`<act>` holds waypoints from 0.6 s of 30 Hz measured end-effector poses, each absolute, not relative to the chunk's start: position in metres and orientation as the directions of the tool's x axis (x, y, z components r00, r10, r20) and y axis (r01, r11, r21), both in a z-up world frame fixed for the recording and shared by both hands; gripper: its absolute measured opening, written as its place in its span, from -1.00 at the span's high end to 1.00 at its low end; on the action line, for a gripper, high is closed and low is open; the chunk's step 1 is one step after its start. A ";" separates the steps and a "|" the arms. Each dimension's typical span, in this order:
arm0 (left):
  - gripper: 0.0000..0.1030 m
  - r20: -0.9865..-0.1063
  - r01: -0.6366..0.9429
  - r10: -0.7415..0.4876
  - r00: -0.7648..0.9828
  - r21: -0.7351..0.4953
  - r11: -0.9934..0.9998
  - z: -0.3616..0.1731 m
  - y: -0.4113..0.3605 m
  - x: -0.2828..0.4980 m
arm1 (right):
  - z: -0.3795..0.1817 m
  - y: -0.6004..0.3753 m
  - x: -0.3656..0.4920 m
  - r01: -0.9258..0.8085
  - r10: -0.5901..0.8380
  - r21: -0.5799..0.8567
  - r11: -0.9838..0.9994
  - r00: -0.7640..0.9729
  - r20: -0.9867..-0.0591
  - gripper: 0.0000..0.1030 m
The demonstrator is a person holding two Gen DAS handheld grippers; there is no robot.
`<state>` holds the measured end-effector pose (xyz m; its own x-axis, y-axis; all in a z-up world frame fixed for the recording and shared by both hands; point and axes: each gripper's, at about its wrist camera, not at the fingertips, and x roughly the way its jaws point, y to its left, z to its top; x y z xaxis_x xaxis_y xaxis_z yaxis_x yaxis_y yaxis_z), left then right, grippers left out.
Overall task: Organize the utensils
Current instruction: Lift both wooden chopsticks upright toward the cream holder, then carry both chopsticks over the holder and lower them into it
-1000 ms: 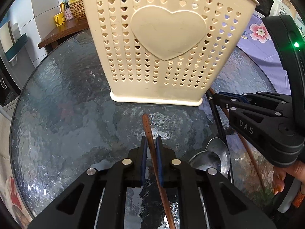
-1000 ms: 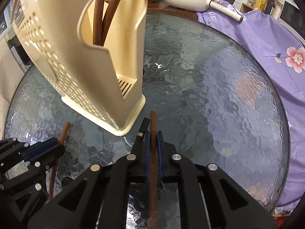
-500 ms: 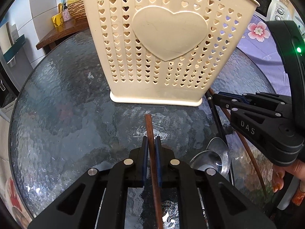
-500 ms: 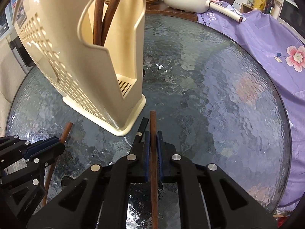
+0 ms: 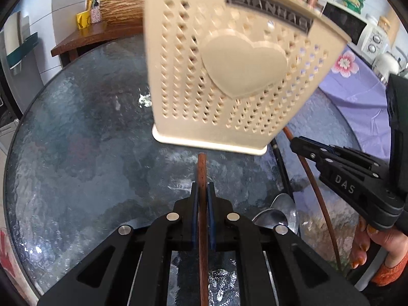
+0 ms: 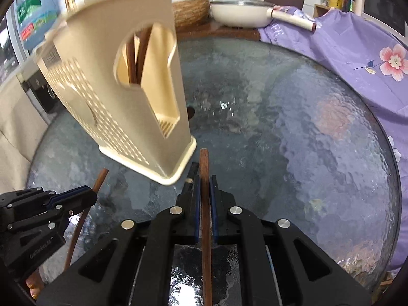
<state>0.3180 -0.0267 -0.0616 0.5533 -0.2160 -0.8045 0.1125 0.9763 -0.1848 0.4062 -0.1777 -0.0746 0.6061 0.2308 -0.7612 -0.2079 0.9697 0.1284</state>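
A cream perforated utensil holder (image 5: pixel 229 81) with a heart on its side stands on the round glass table (image 5: pixel 76 140); it also shows in the right wrist view (image 6: pixel 114 97), with brown sticks inside. My left gripper (image 5: pixel 203 188) is shut on a brown wooden chopstick (image 5: pixel 202 173), just in front of the holder's base. My right gripper (image 6: pixel 204 181) is shut on another brown chopstick (image 6: pixel 204 163), beside the holder's corner. Each gripper shows in the other's view, the right one (image 5: pixel 301 144) and the left one (image 6: pixel 89 196).
Two metal spoons (image 5: pixel 280 214) and a black-handled utensil (image 5: pixel 280 168) lie on the glass between the grippers. A purple flowered cloth (image 6: pixel 357 56) covers the right side. A white pan (image 6: pixel 239 12) and a woven basket (image 6: pixel 188 12) stand on a wooden counter behind the table.
Both grippers have lifted with their chopsticks, so the holder looks farther and lower and its top rim shows. Both views are motion blurred.
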 end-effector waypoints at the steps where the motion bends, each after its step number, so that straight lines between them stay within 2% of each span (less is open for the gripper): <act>1: 0.87 -0.794 0.111 -0.221 0.567 -0.192 0.975 -0.057 -0.023 0.315 | -0.069 -0.182 0.401 -0.206 0.240 0.140 0.968 0.623 -0.745 0.86; 7: 0.87 -0.694 0.134 -0.276 0.665 -0.253 0.958 -0.018 -0.001 0.290 | -0.033 -0.205 0.370 -0.245 0.351 0.252 0.936 0.691 -0.631 0.86; 13: 0.87 -0.608 0.152 -0.291 0.739 -0.270 0.951 0.019 0.013 0.262 | 0.003 -0.219 0.338 -0.302 0.403 0.270 0.914 0.735 -0.545 0.86; 18: 0.87 -0.578 0.171 -0.303 0.758 -0.272 0.947 0.039 0.005 0.255 | 0.027 -0.224 0.314 -0.348 0.432 0.257 0.901 0.757 -0.490 0.86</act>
